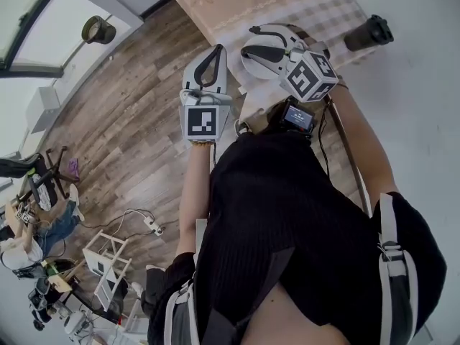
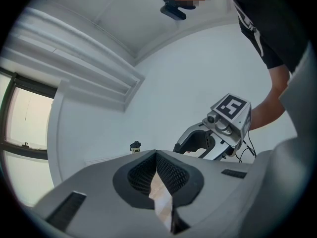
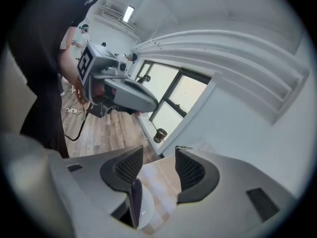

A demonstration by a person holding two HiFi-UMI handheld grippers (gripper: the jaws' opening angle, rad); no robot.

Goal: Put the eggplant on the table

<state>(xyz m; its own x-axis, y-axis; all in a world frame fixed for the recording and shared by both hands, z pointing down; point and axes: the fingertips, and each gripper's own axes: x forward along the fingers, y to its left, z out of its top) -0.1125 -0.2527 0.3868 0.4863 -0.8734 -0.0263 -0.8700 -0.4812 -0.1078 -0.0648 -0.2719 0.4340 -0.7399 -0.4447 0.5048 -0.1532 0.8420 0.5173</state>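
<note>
No clear eggplant shows in the head view. In the right gripper view, a dark purplish curved thing (image 3: 131,202), possibly the eggplant, lies against a white plate (image 3: 143,207) just below the jaws. My right gripper (image 3: 158,155) is open above it with nothing between its fingers. It hovers over the table's near edge (image 1: 253,47). My left gripper (image 1: 214,50) is held beside it, just left of the checked tablecloth (image 1: 302,6). Its jaws (image 2: 156,155) are shut and empty, and the right gripper (image 2: 218,128) shows beyond them.
A dark cup (image 1: 369,33) stands to the right of the cloth, seen far off as a small cup (image 2: 135,147). A round dark object (image 1: 98,29) sits on the wooden floor by the window. Cables and a power strip (image 1: 151,225) and a white rack (image 1: 108,261) lie lower left.
</note>
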